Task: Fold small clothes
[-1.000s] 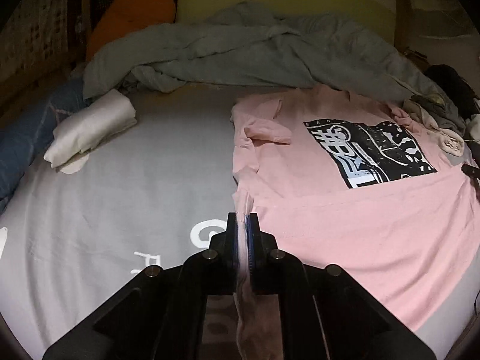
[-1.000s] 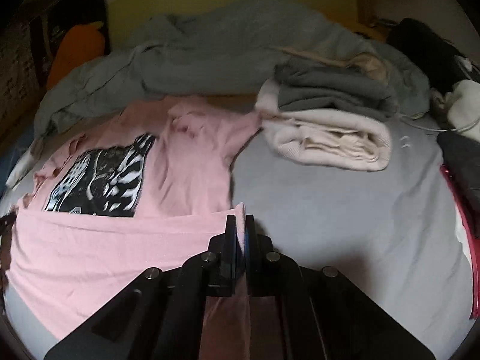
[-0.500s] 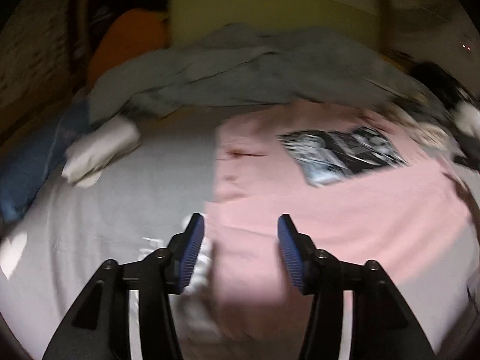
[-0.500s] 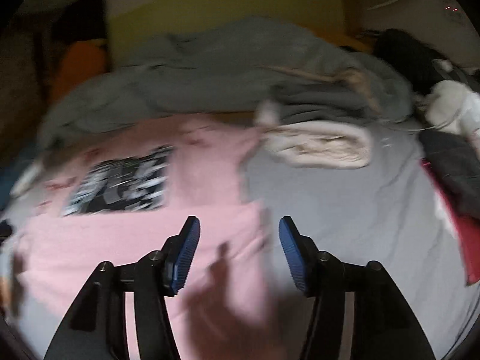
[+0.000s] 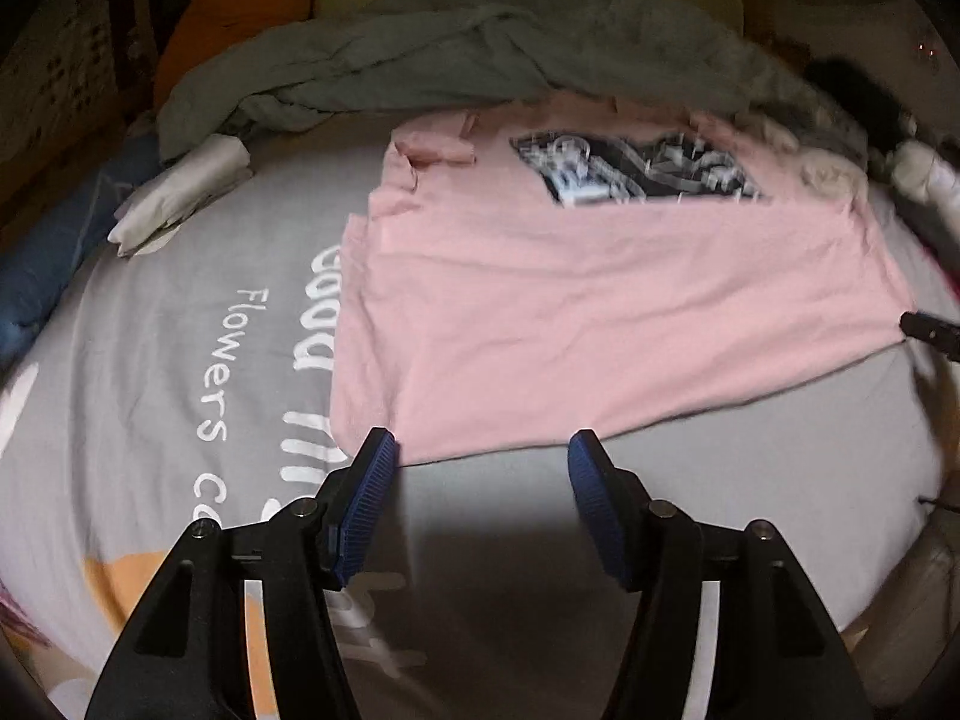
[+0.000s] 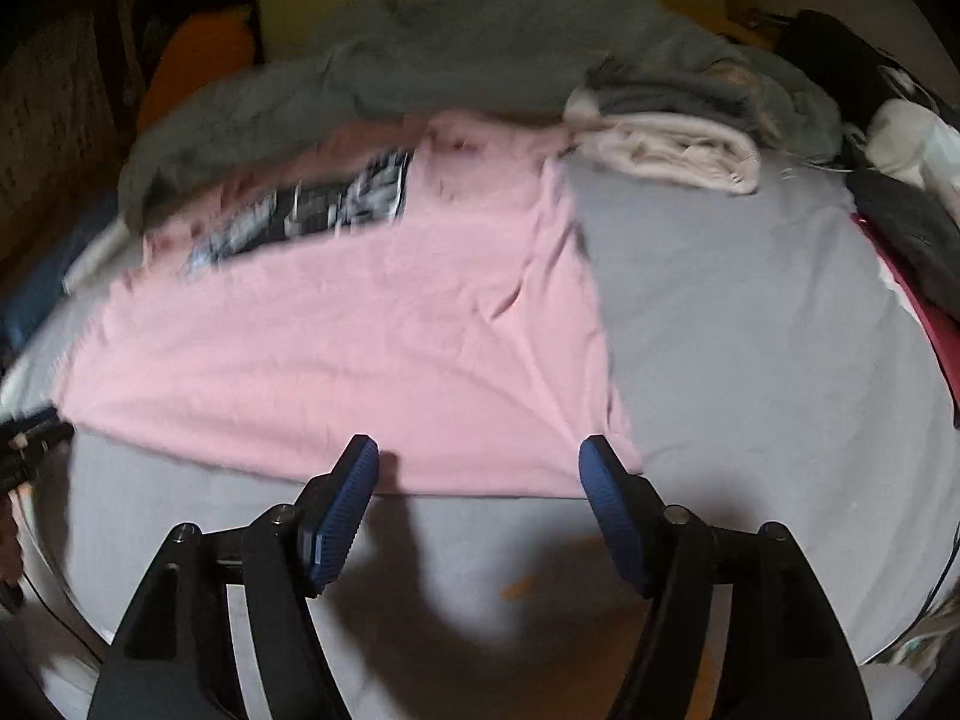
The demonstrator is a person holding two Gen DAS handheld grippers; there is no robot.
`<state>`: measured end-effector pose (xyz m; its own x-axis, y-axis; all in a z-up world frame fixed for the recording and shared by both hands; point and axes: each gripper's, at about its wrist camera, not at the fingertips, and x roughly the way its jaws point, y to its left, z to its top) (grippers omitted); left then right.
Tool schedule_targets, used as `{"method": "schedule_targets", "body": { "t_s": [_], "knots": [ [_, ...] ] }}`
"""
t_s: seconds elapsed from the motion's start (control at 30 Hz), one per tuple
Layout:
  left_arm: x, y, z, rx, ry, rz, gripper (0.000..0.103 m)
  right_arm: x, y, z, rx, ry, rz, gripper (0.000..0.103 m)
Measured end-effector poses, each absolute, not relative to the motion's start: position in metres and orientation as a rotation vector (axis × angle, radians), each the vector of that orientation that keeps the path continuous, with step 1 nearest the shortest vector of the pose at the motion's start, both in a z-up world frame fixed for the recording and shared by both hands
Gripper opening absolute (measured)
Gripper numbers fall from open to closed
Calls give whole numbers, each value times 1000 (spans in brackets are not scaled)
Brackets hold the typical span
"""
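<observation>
Grey printed bedsheet (image 5: 180, 360), dim room, rumpled grey duvet (image 5: 480, 42) behind. Pink T-shirt (image 5: 600, 312) spread flat just ahead of both claws, bottom part folded up over the print, collar pointing away. Long axis now running side to side. Left gripper (image 5: 480, 474) nearer its left corner, right gripper (image 6: 477, 480) nearer its right; both just opened wide, holding nothing.

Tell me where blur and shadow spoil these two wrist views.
Left wrist: the pink shirt print is smeared by motion and a dark shadow lies on the grey sheet between the fingers. Right wrist: the whole scene is blurred and gripper shadows fall below the shirt's near edge.
</observation>
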<state>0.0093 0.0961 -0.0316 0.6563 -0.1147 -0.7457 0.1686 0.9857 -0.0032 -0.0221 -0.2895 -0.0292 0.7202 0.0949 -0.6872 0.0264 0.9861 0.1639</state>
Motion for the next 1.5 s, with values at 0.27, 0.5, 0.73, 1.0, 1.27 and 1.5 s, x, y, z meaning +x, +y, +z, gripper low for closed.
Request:
{"method": "schedule_targets", "body": {
  "t_s": [0.27, 0.5, 0.73, 1.0, 1.27, 1.5],
  "knots": [
    [32, 150, -34, -330, 885, -161, 52, -23, -334, -34, 341, 764, -73, 60],
    [14, 150, -22, -268, 782, -150, 6, -34, -330, -28, 285, 682, -136, 6],
    [14, 147, -42, -150, 900, -88, 7, -45, -316, -46, 243, 789, -178, 6],
    [18, 124, -2, -24, 730, -95, 39, -28, -328, -4, 256, 679, -160, 33],
    [76, 61, 17, 87, 692, -134, 45, 67, -331, 0, 259, 784, -73, 41],
    [111, 80, -40, 72, 797, -2, 47, 77, -338, -24, 112, 779, -262, 50]
  ]
}}
